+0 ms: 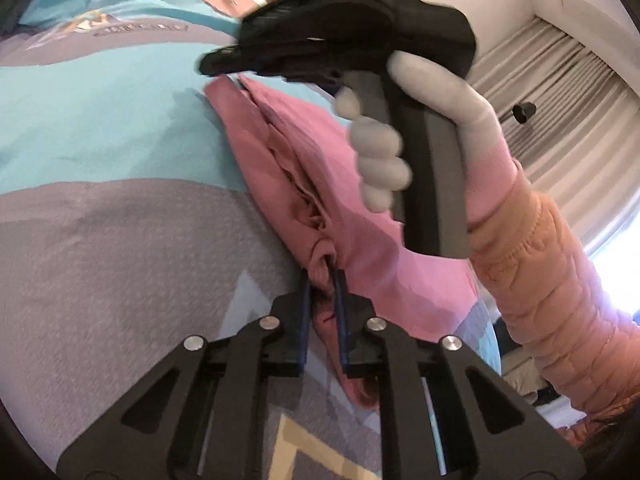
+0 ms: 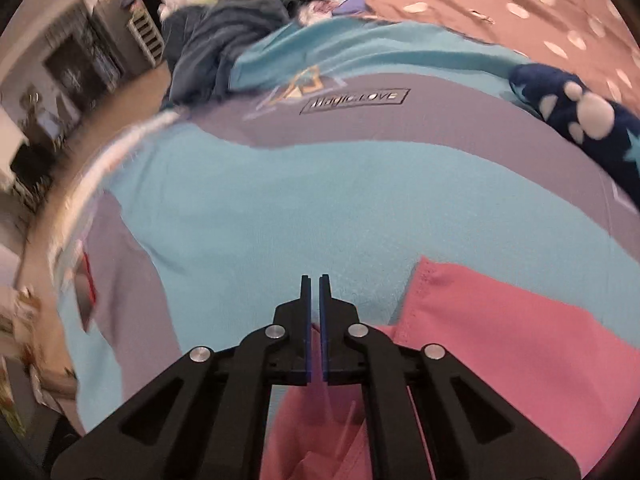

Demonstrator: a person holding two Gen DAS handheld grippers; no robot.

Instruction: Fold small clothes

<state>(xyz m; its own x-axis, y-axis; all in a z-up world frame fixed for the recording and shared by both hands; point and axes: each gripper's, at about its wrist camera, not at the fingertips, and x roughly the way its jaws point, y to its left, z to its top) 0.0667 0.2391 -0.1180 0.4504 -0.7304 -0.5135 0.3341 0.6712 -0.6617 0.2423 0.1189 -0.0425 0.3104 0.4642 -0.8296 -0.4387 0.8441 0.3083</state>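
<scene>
Lying on the bed (image 2: 280,208), one pink garment (image 1: 360,216) is seen, bunched along its middle. A fold of it is pinched by the left tongs (image 1: 323,280). The right tongs (image 2: 315,280) are nearly closed, with pink cloth between the blades. One blue sock (image 2: 580,120) lies far right; bare bedding stretches left.

I am working over a bed (image 2: 320,208) spread with a teal and grey cover printed "Magic LOVE". On it lies a pink garment (image 2: 520,340), partly bunched. A navy soft item with white spots and stars (image 2: 580,120), maybe a sock, rests at the right. A dark blue heap of cloth (image 2: 216,40) sits near the far edge beside a brown dotted sheet (image 2: 500,0).
</scene>
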